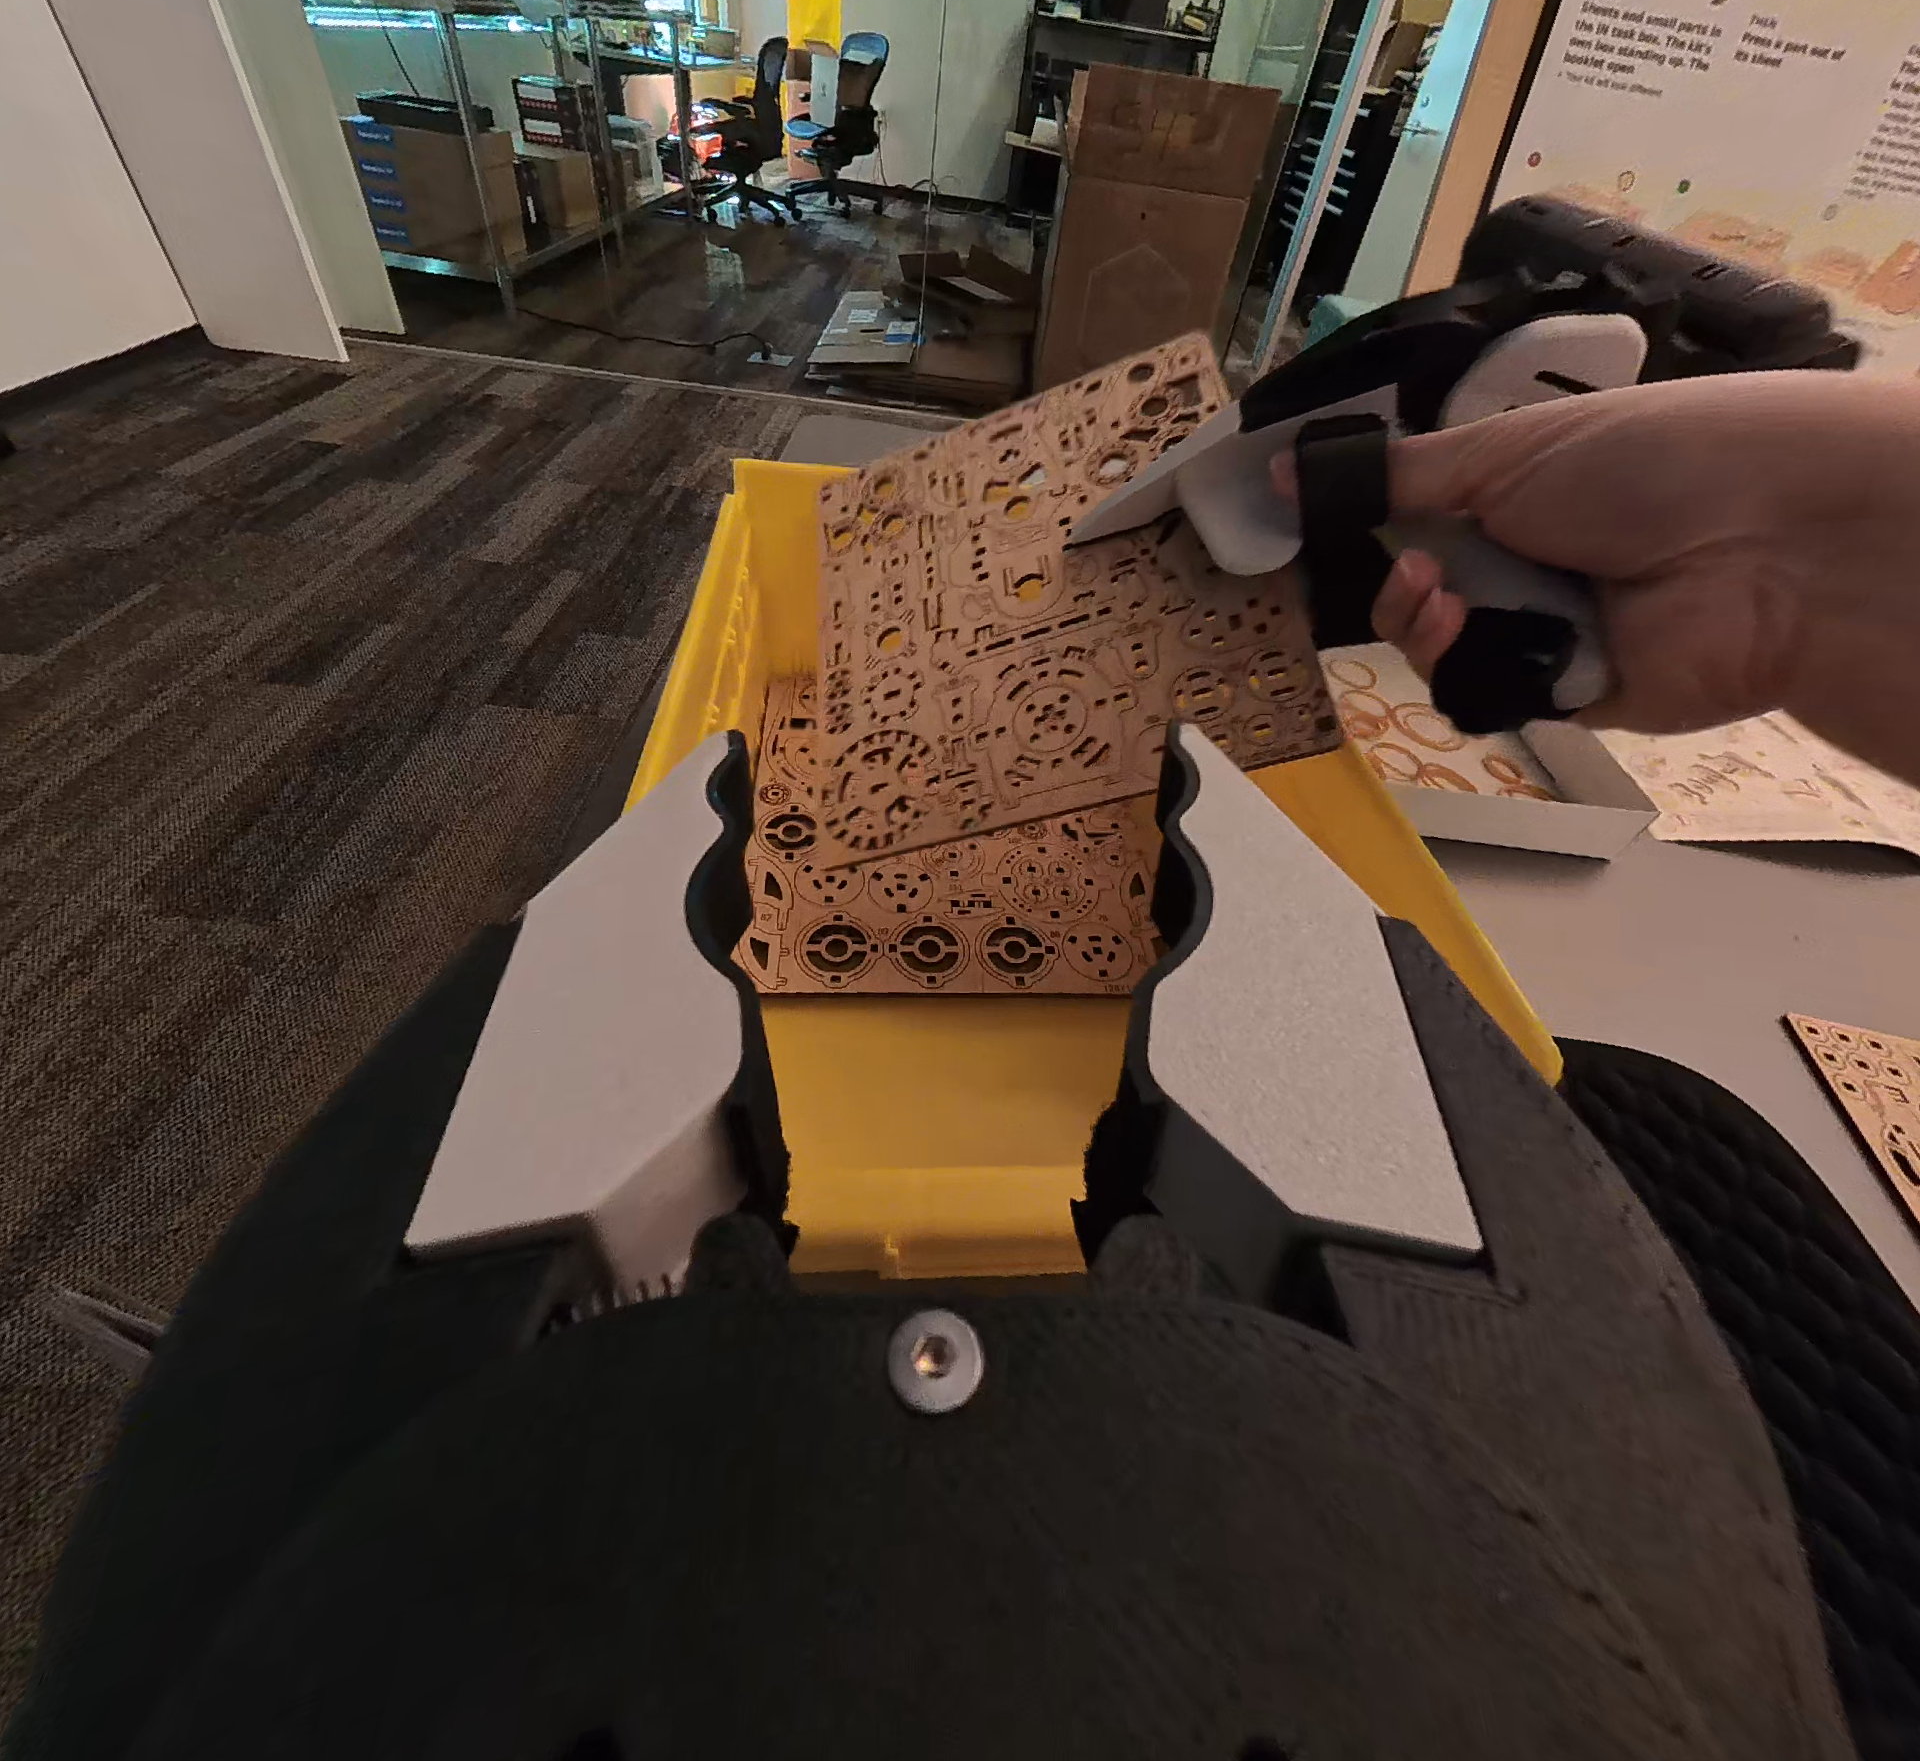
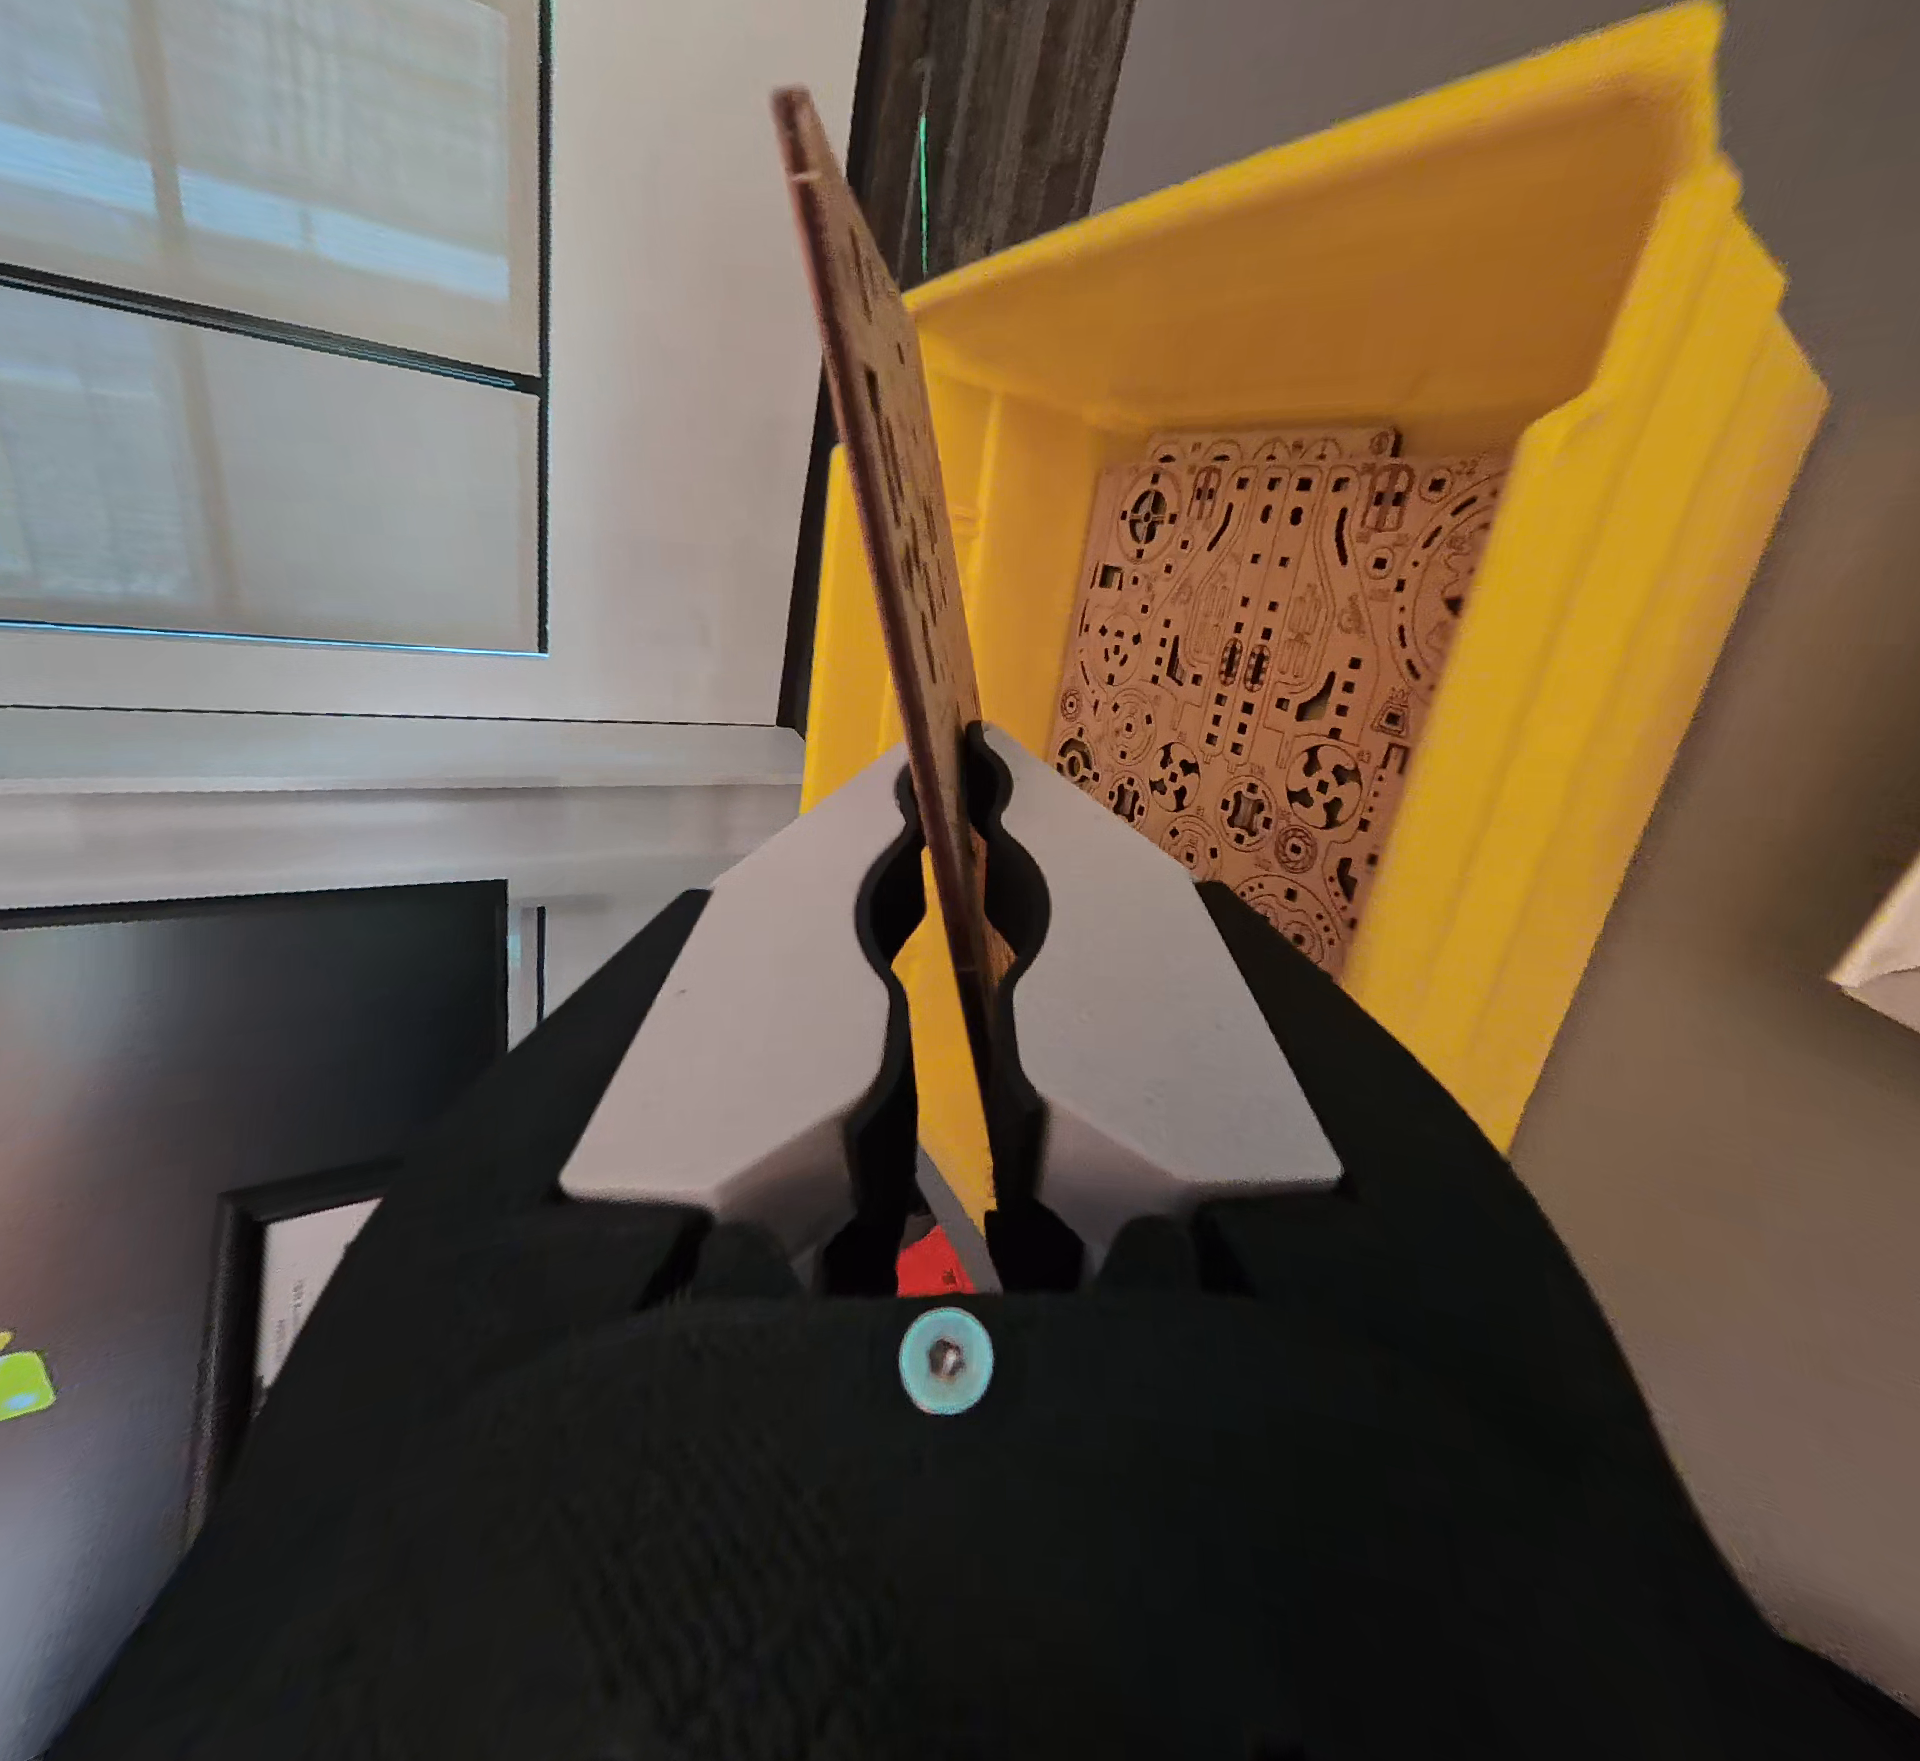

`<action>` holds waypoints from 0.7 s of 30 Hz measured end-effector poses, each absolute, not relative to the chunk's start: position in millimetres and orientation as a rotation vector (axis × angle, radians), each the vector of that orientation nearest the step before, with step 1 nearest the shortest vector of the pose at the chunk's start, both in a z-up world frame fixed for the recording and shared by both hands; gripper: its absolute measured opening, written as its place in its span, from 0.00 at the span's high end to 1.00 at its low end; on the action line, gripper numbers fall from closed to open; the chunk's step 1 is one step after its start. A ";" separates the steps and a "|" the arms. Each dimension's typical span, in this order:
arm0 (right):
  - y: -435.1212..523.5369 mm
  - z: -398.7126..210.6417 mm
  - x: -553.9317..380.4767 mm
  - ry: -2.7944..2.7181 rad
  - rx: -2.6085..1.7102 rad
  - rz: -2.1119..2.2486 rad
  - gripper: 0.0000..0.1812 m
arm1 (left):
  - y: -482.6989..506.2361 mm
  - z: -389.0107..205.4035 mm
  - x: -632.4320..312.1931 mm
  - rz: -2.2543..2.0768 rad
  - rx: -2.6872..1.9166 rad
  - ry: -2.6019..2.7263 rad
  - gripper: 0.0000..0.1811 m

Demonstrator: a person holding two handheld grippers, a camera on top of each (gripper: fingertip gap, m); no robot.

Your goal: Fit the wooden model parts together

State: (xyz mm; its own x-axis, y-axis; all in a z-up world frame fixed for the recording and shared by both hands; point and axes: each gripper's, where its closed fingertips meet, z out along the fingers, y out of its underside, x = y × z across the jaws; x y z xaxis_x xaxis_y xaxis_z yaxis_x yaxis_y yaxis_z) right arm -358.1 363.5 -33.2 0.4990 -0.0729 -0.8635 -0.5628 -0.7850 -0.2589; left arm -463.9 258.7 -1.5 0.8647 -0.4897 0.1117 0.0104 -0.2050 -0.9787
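Sitting at the worktop's left edge, the yellow bin (image 1: 1049,1088) holds a flat wooden sheet (image 1: 966,922) of laser-cut parts. Above it, tilted, hangs a second sheet (image 1: 1039,631), pinched at its right edge by the right tongs (image 2: 951,838). The left tongs (image 1: 951,870) gape empty just below, nearer its lower edge.

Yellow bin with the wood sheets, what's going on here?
A person holds a tool in each hand. The right tool is shut on a laser-cut wooden sheet, holding it tilted above the yellow bin. Another sheet lies flat on the bin's bottom. The left tool hangs open at the bin's near end, holding nothing. A third sheet lies on the table to the right. No parts are fitted together yet.
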 end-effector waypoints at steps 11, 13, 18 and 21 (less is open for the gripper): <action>362.8 -67.4 -391.5 0.518 -2.333 1.193 0.99 | 260.8 7.9 -519.6 -0.468 -1.689 0.234 0.58; 363.6 -71.4 -391.3 0.512 -2.355 1.159 0.99 | 262.9 6.3 -525.8 -0.422 -1.697 0.230 0.58; 366.5 -81.7 -388.2 0.493 -2.423 1.041 0.97 | 264.4 3.1 -520.4 -0.371 -1.716 0.257 0.58; 367.6 -85.5 -386.8 0.494 -2.450 0.999 0.95 | 263.1 1.9 -513.8 -0.389 -1.727 0.271 0.59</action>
State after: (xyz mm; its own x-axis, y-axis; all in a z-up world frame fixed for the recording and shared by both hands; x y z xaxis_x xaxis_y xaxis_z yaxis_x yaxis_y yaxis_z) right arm -386.8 367.6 -85.5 0.6742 -0.1562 -0.7219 -0.4789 -0.8366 -0.2662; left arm -513.8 263.1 1.9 0.9145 -0.3901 0.1075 0.0339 -0.1907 -0.9811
